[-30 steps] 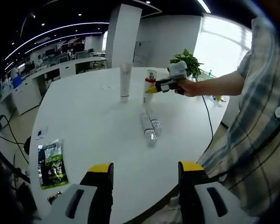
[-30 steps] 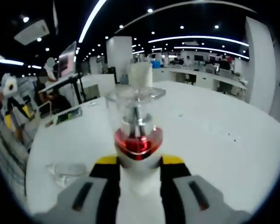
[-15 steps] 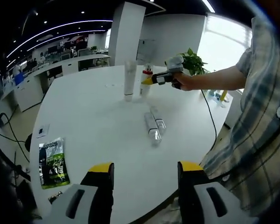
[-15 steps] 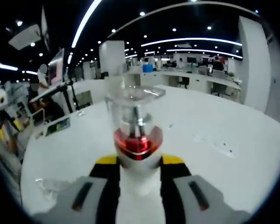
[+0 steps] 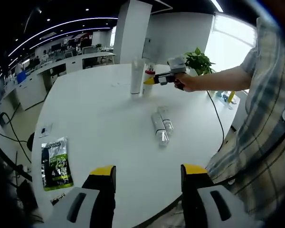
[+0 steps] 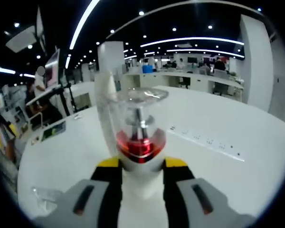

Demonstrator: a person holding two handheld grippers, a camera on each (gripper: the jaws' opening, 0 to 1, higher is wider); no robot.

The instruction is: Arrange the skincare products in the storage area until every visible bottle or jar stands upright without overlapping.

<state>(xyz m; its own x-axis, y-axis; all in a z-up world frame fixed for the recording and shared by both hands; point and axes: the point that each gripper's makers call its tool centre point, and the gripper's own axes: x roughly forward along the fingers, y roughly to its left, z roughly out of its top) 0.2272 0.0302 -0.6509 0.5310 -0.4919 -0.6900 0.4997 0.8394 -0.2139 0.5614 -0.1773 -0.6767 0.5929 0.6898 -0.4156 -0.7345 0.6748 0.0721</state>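
My right gripper [image 6: 139,164] is shut on a white pump bottle [image 6: 139,142] with a red collar and a clear cap, holding it upright. Just behind it on the left stands a tall white tube [image 6: 106,111]. In the left gripper view the same right gripper [image 5: 152,80] holds the pump bottle [image 5: 147,84] close beside the upright tube [image 5: 137,76] at the far side of the white table [image 5: 95,118]. Two clear bottles [image 5: 161,128] lie flat side by side mid-table. My left gripper [image 5: 148,172] hangs open over the near edge, holding nothing.
A green packet [image 5: 54,163] lies near the table's left edge. A potted plant [image 5: 199,61] stands behind the person's outstretched arm [image 5: 218,81]. A cable [image 5: 217,118] runs along the right rim. The lying bottles [image 6: 45,195] show at lower left in the right gripper view.
My right gripper has carried the pump bottle closer to the white tube, which now looms just behind it. The left gripper stays open, and its view has shifted slightly.
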